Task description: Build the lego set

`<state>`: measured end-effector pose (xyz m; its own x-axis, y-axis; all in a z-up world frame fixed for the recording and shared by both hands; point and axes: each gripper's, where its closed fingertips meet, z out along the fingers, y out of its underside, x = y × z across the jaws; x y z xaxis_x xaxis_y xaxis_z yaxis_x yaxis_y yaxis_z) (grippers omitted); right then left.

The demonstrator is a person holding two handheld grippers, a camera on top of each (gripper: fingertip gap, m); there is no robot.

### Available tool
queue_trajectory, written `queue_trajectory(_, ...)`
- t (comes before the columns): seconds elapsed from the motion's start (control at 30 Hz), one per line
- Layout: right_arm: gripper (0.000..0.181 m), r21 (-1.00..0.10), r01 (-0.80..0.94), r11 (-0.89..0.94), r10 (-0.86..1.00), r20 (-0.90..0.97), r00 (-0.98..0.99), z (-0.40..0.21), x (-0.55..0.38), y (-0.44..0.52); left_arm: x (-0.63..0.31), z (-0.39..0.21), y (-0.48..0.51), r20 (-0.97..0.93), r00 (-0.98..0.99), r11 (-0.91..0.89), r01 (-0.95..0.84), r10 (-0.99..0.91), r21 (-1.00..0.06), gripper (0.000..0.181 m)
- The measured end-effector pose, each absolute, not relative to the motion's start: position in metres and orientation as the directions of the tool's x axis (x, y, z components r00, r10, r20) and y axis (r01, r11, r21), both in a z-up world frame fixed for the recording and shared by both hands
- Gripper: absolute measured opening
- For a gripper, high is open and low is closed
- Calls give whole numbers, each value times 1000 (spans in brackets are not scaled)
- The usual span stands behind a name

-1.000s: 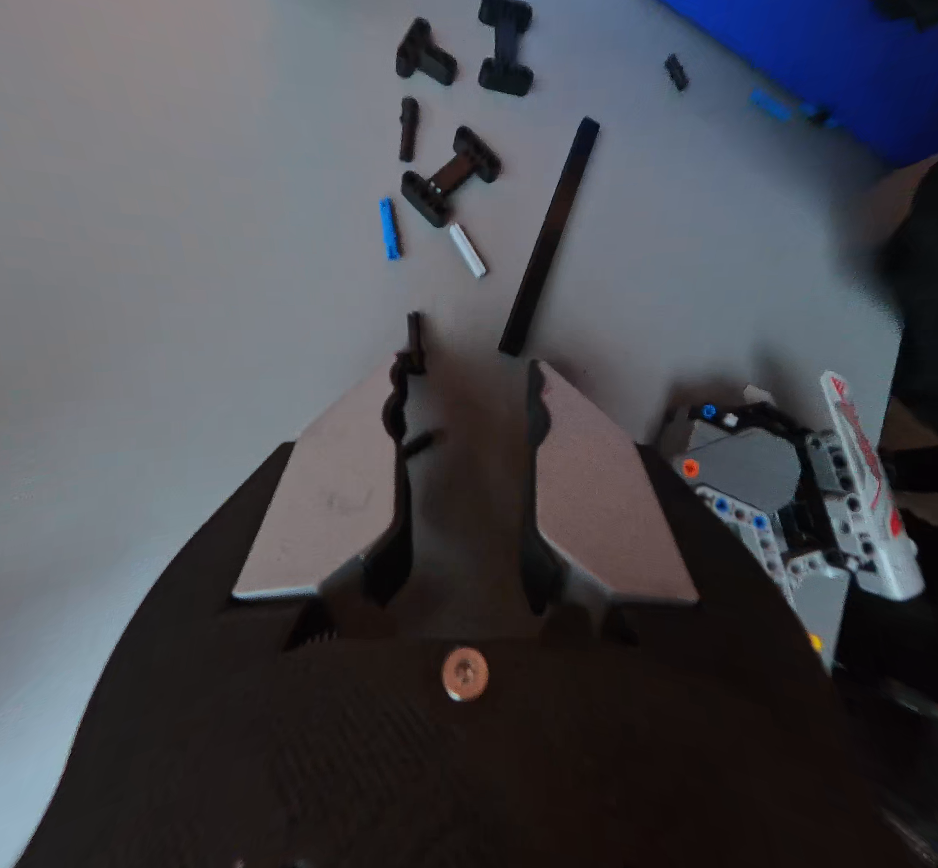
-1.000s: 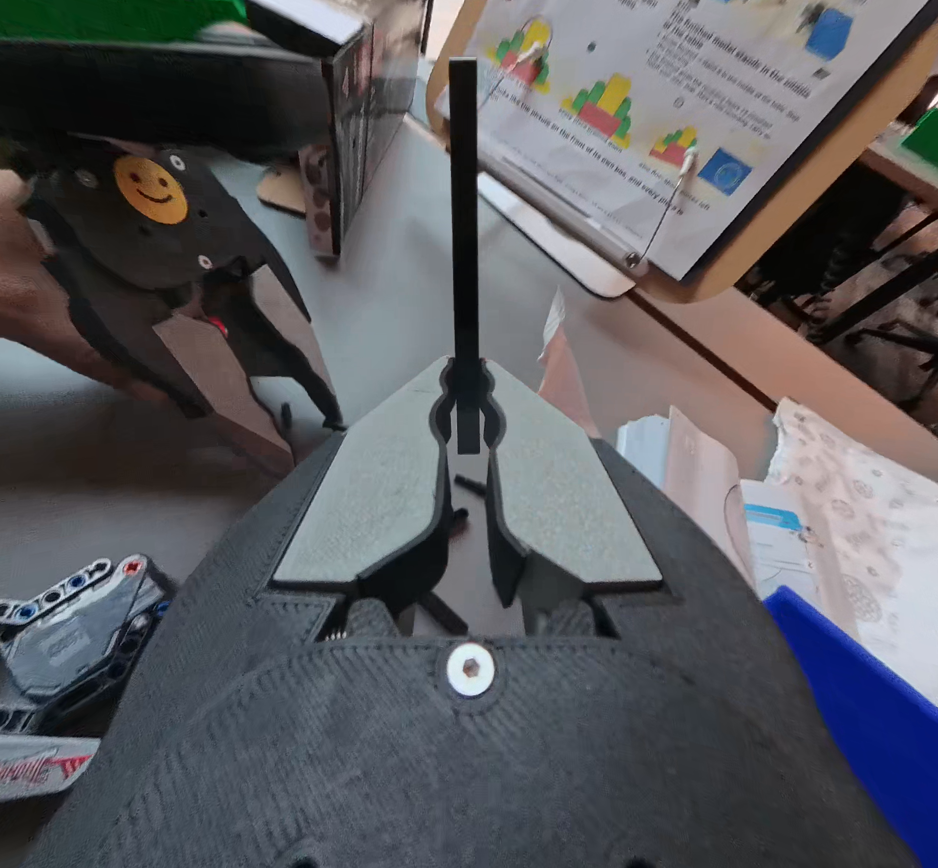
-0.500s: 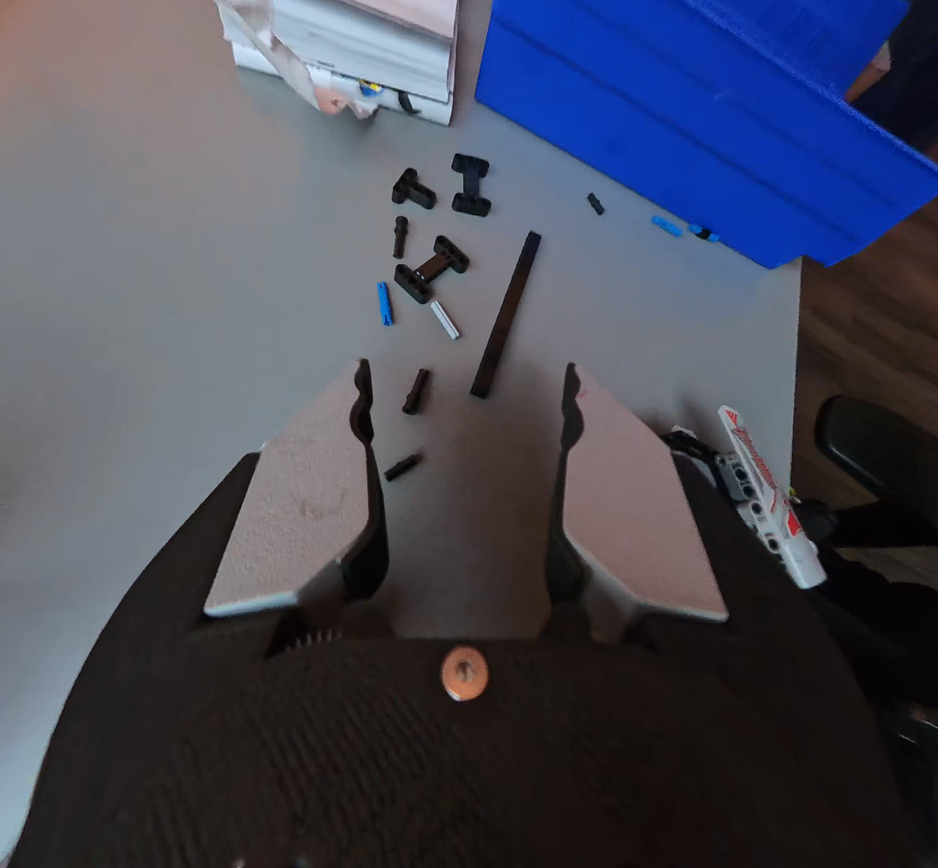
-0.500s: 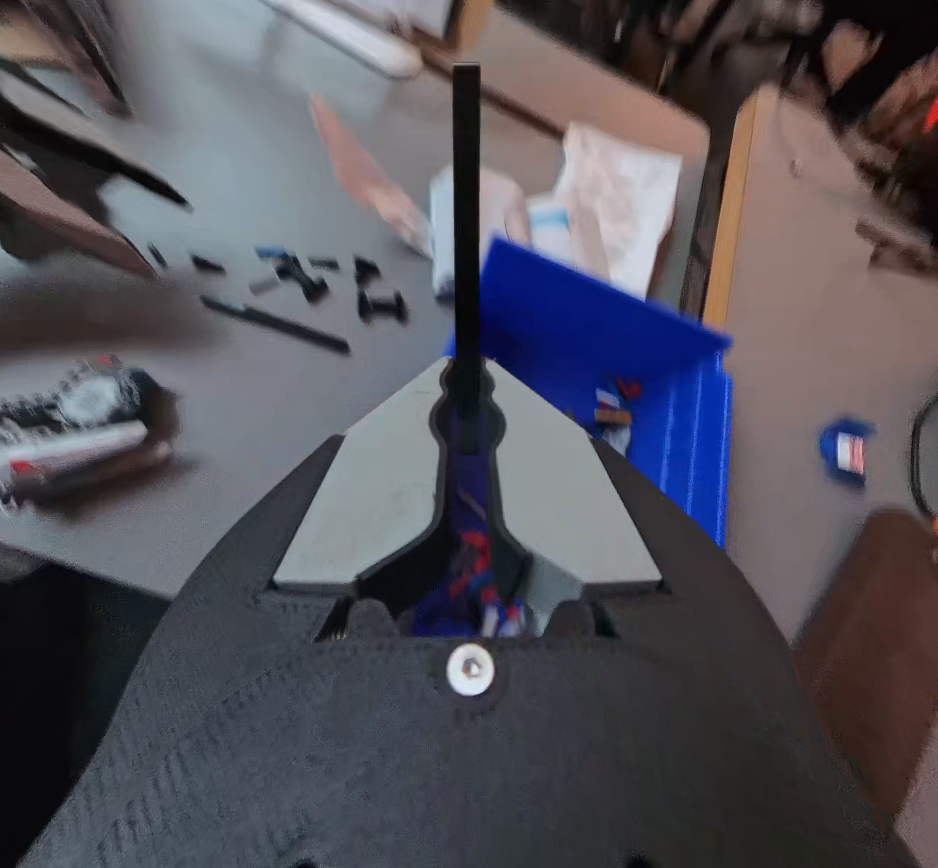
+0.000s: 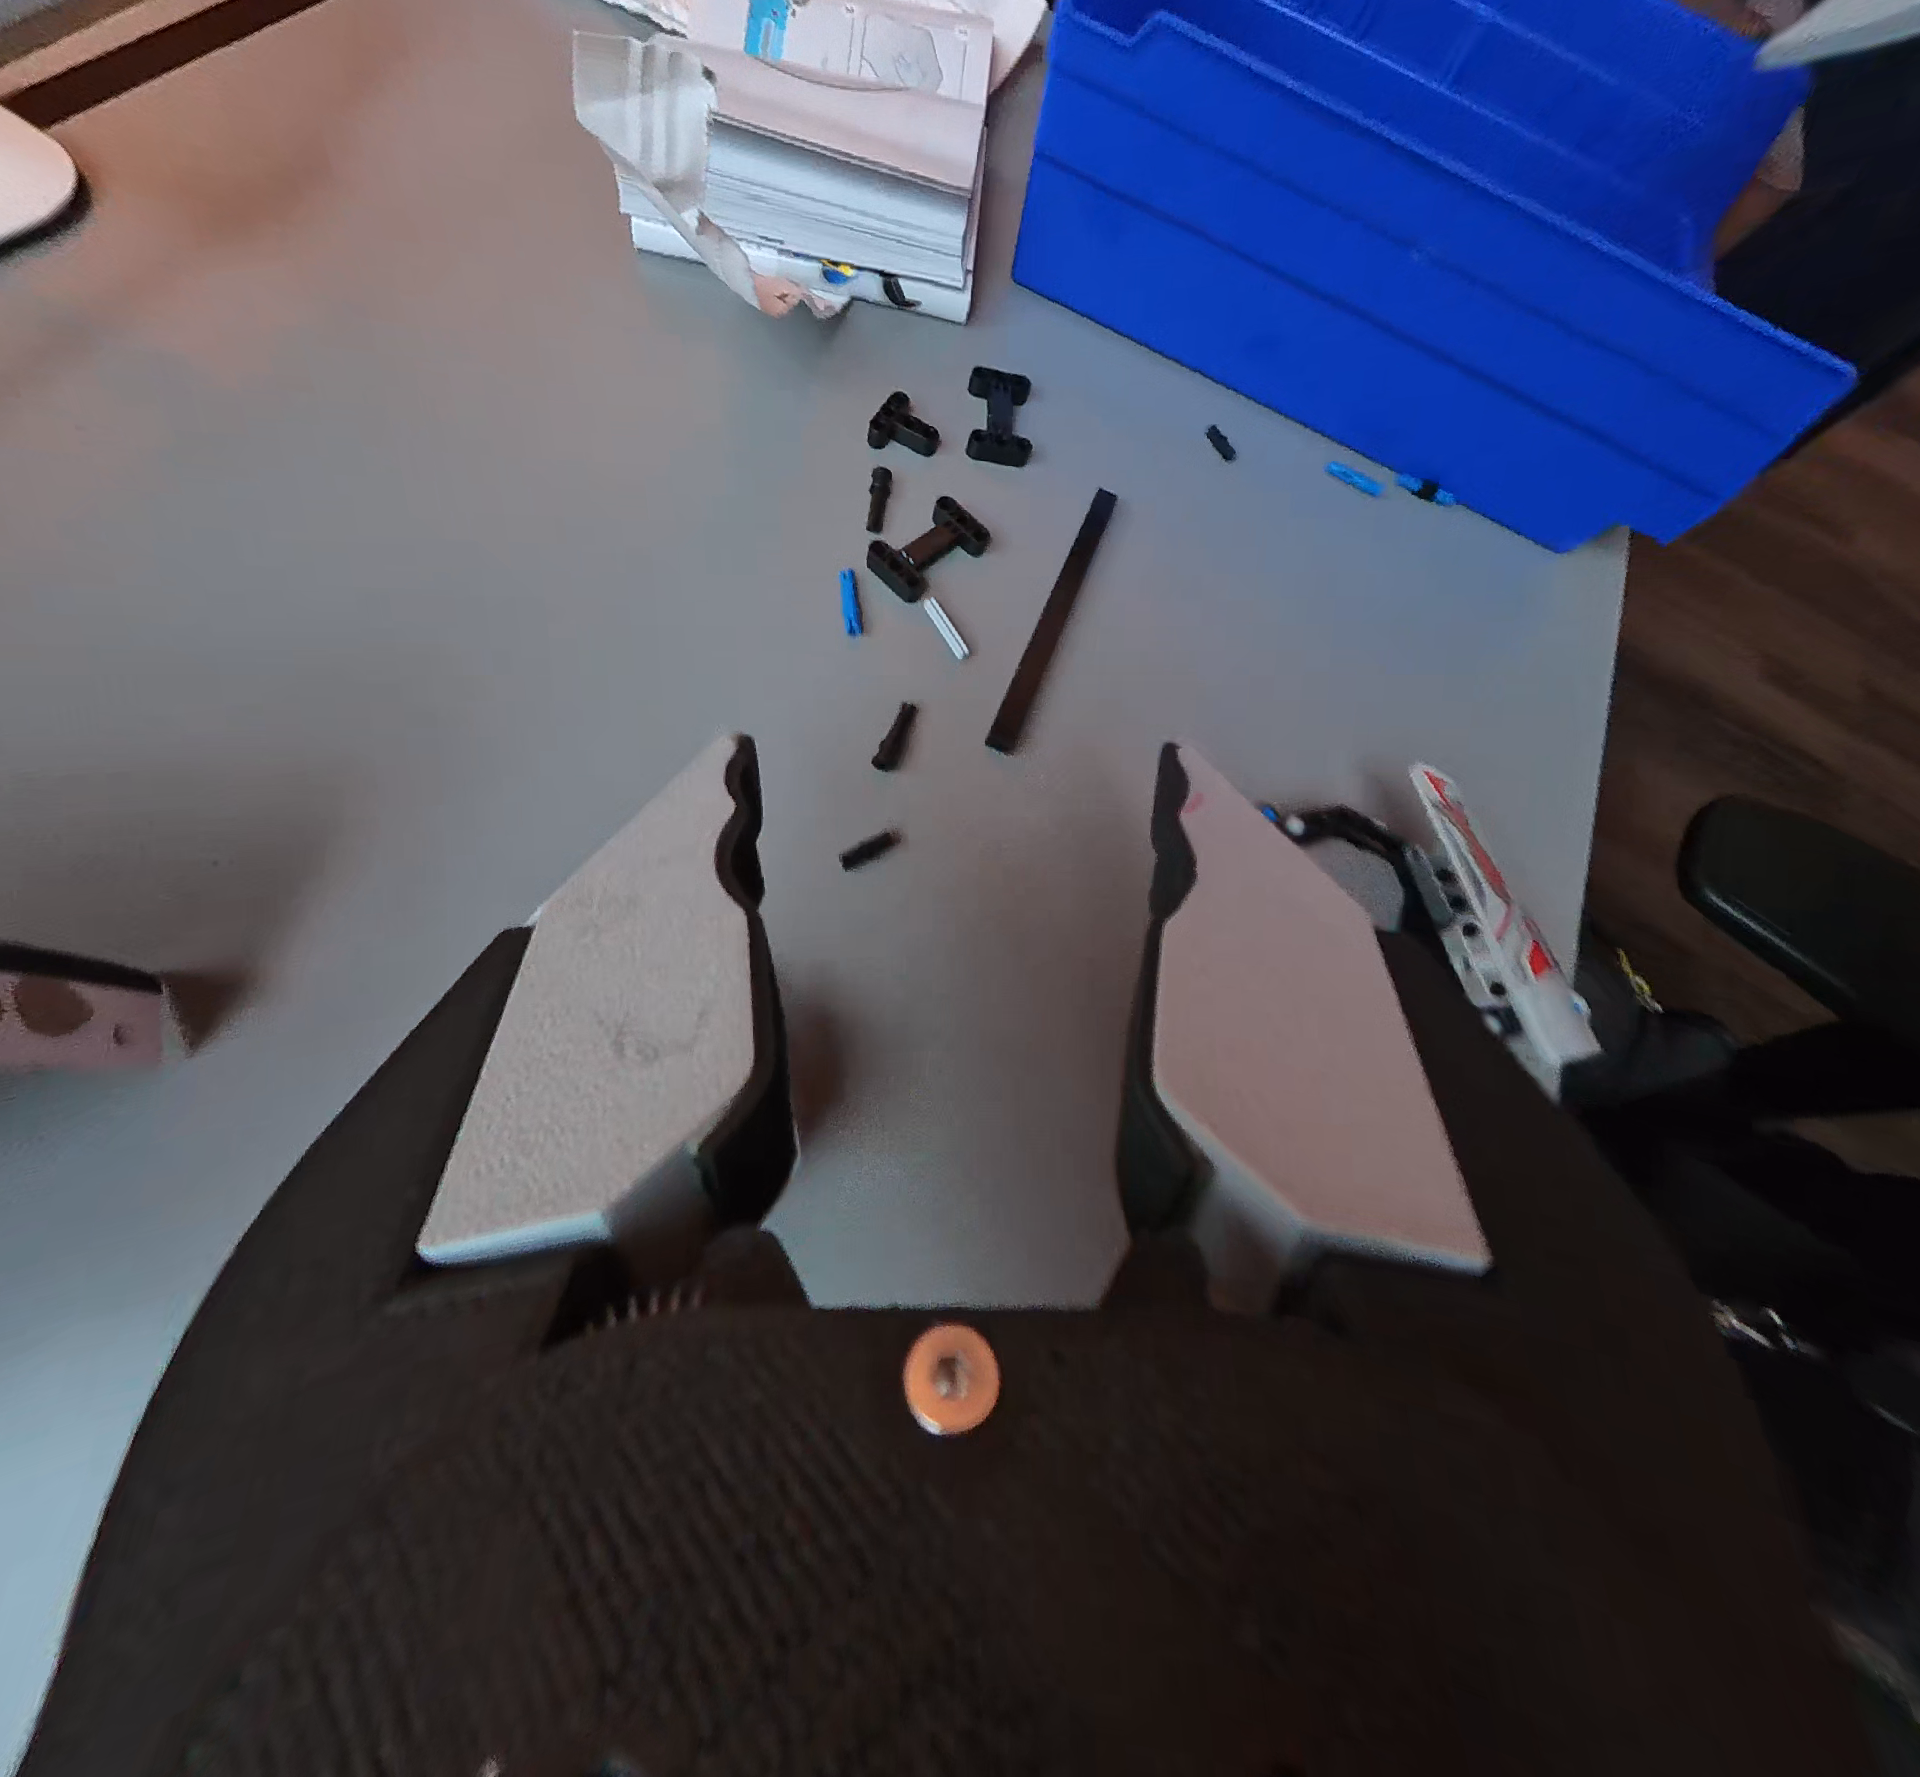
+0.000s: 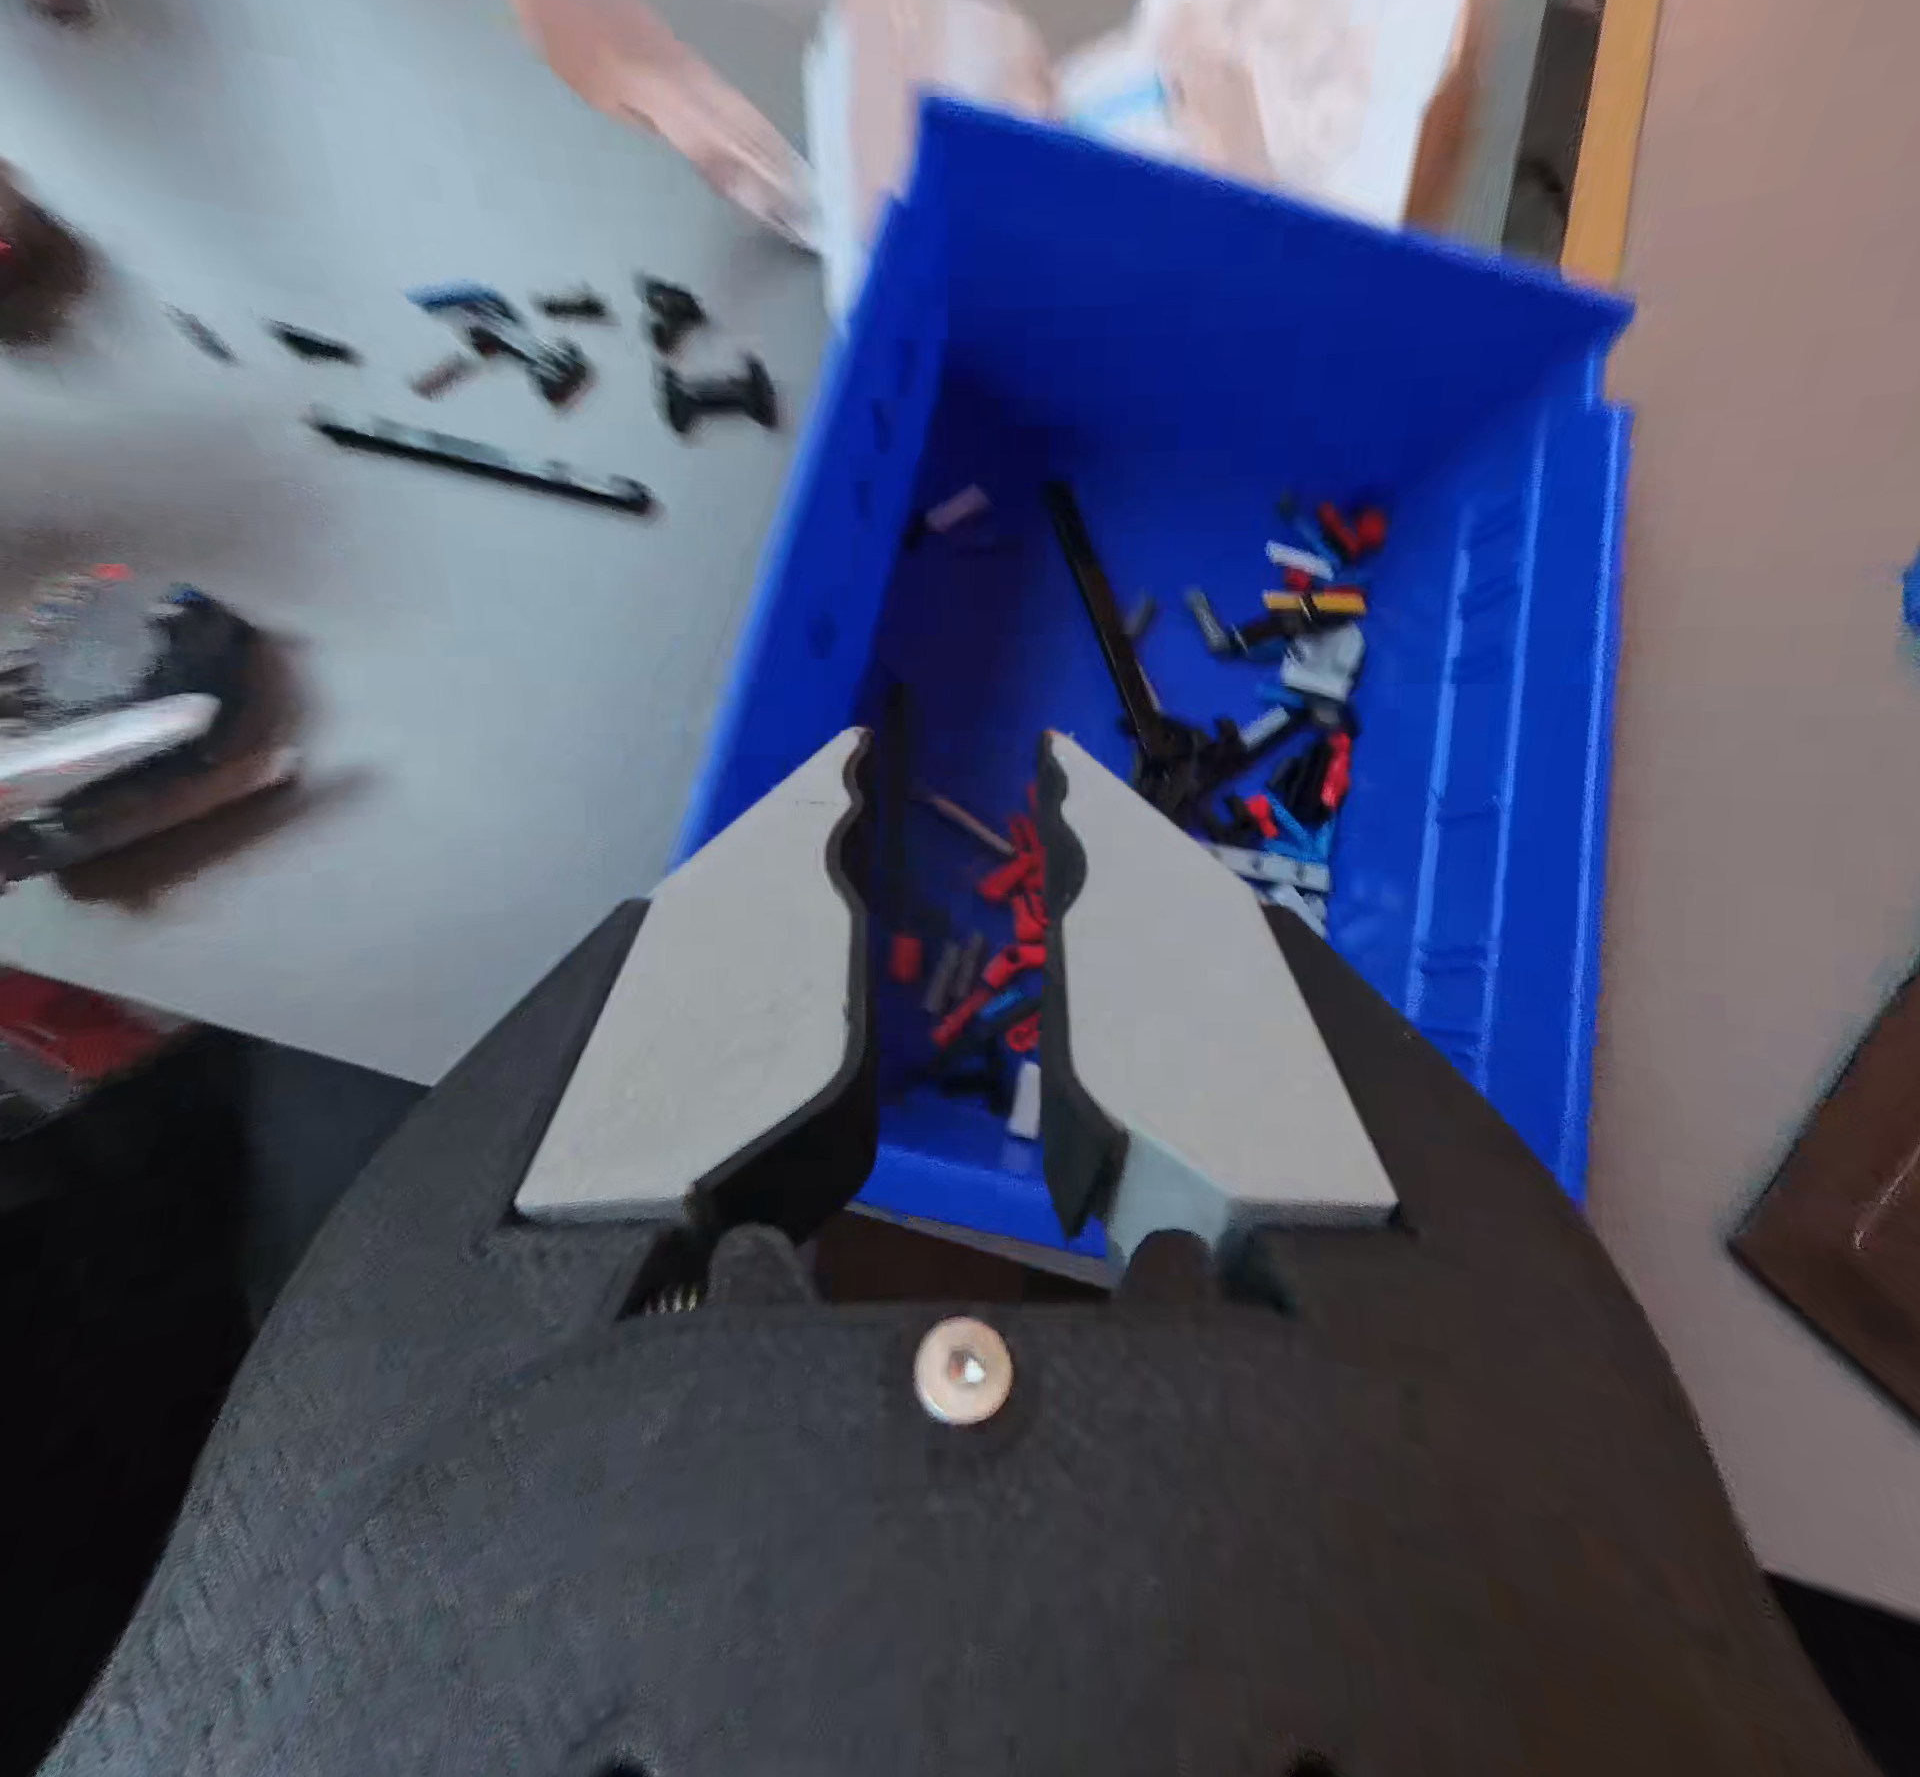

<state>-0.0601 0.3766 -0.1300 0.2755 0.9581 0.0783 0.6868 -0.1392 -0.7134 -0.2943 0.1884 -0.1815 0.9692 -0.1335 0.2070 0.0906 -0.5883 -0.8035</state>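
Right claw [image 6: 954, 751] parted over blue bin [image 6: 1226, 356] — left claw [image 5: 956, 761] wide (both empty).

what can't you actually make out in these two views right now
- Partly built model, left wrist view: mostly hidden behind the left gripper finger and cut off toward the right edge.
- Loose pieces on the table, right wrist view: smeared by motion blur, shapes unreadable.
- Small parts in the blue bin, right wrist view: blurred and partly covered by the right gripper.
- Bin contents, left wrist view: hidden by its wall.
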Motion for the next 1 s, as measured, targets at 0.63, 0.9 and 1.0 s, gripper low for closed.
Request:
queue_trajectory(0.63, 32, -705, 684, -188, 785, -527, -327, -229, -145, 156, -175, -253, 115, 183, 870, -673, -205, -458, -711, 41)
queue_trajectory(0.9, 22, -769, 623, -140, 846, -420, -329, -216, -181, 165, -183, -263, 125, 154, 908, -674, -168, -391, -720, 24)
queue_trajectory(1.0, 31, -757, 653, 25, 978, -117, -173, -224, -195, 193, -195, -263, 128, 189, 922, -689, -104, -337, -717, 21)
